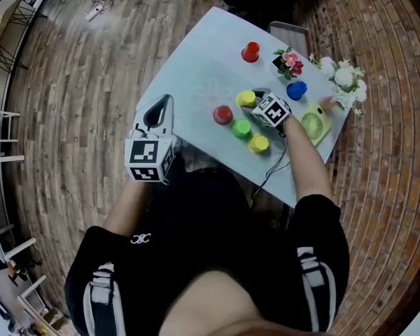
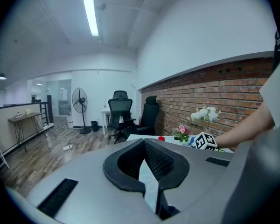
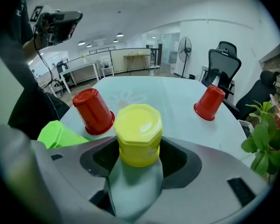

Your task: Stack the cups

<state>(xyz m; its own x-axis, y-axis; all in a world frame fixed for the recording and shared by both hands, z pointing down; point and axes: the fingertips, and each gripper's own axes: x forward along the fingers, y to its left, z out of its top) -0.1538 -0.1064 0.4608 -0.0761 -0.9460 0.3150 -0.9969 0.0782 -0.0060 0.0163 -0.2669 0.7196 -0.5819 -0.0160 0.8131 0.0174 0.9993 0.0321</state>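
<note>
In the right gripper view an upside-down yellow cup [image 3: 139, 132] stands on the pale table [image 3: 168, 97] between the jaws of my right gripper [image 3: 139, 149], whose pads press its sides. The head view shows that gripper [image 1: 255, 103] at this yellow cup [image 1: 246, 99] in the middle of the table. Around it stand a red cup [image 1: 223, 115], a green cup [image 1: 241, 128], a second yellow cup [image 1: 258, 143], a blue cup [image 1: 296, 89] and a far red cup [image 1: 250, 52]. My left gripper [image 1: 161, 110] hangs off the table's left edge, jaws together and empty.
A small green fan [image 1: 313, 124], white flowers [image 1: 343, 75] and a pink potted flower [image 1: 290, 63] line the table's right side by the brick wall. Office chairs [image 2: 120, 113] and a standing fan [image 2: 79, 101] are beyond the table.
</note>
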